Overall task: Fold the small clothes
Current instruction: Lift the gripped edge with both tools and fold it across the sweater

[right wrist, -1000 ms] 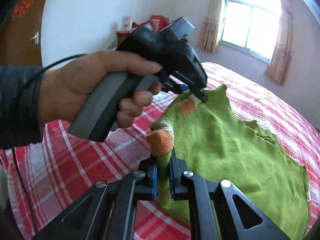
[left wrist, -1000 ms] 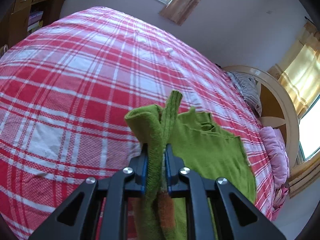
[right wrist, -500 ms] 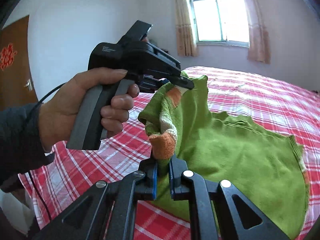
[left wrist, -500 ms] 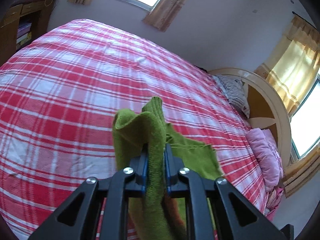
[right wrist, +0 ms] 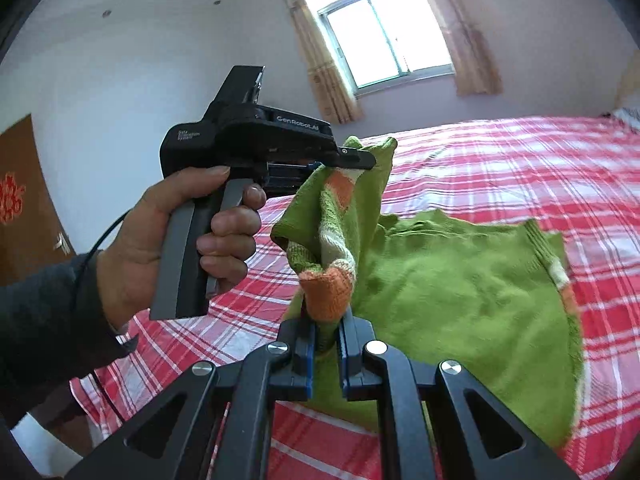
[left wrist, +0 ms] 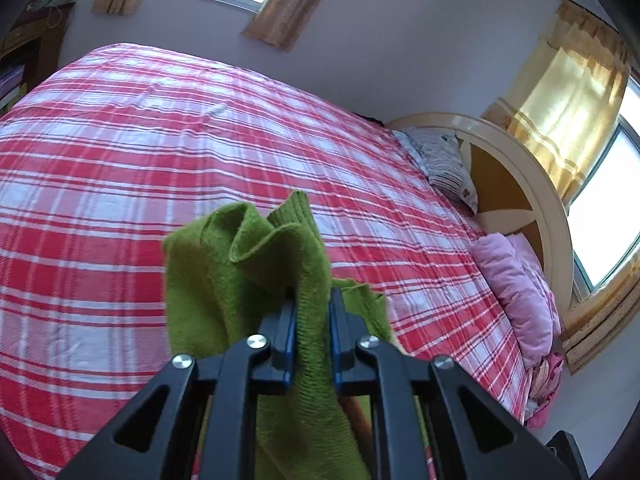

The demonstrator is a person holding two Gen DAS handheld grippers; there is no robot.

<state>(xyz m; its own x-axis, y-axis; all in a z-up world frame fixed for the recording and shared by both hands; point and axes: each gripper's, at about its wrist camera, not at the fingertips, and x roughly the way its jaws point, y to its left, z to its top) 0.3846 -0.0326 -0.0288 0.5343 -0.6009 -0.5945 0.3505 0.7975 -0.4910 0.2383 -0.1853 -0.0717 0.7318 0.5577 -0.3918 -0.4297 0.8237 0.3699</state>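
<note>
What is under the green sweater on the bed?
Under the green sweater only the red plaid bedcover shows, around its edges. The part directly beneath is covered, so anything there cannot be seen.

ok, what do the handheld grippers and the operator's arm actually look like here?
Both grippers are matte black linkage frames with silver pivot screws and blue finger pads: left gripper, right gripper. From the right wrist view, the left gripper has a boxy black body with white "GenRobot.AI" lettering, a grey pistol handle and a thin black cable trailing back. The left hand emerges from a dark grey sleeve.
</note>
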